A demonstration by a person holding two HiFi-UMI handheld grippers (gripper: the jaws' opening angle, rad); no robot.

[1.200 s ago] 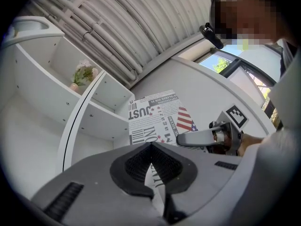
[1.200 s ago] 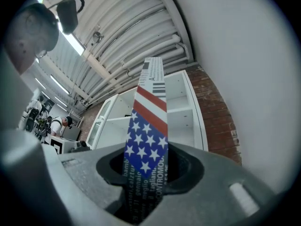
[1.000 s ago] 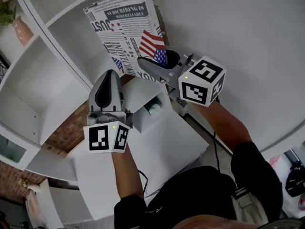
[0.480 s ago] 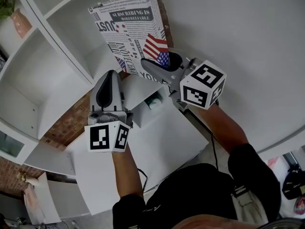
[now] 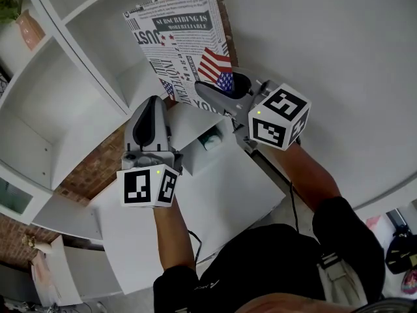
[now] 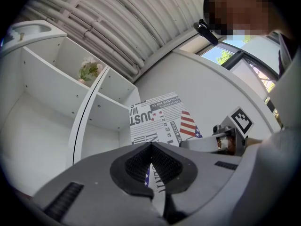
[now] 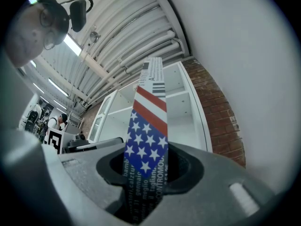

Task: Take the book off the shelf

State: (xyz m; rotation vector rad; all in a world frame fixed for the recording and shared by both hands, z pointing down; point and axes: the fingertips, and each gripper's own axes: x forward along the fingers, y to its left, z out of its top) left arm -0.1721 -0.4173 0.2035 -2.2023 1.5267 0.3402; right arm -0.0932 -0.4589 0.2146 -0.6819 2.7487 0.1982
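At far left, the shelf (image 5: pixel 98 80): a white unit of open compartments, running up the left side of the head view.
Plant pot (image 5: pixel 27 30): a pinkish pot with a bit of green, sitting in an upper compartment, well apart from both tools.
Brick wall (image 5: pixel 98 171): red-brown brick showed below the shelf, beside the left forearm.
Left tongs (image 5: pixel 153 103): and there they were, held low in front of the shelf with their nose toward the book. Their own view showed the two dark pads drawn together with nothing between them; a sliver of print peeked through from behind.
Book (image 5: pixel 179 41): the newspaper-print cover with the stars-and-stripes patch was up in the air in front of the shelf's right end. It was tilted, its cover facing the head camera, its lower edge down in the right tongs. It was near the left tongs but not touching them.
Right tongs (image 5: pixel 212 87): clamped on the book's lower edge, right at the flag. Their own view looked straight up the thin edge of the book, a pad pressed on either face.
White wall (image 5: pixel 339 57): plain and pale, filling the right side behind the book.
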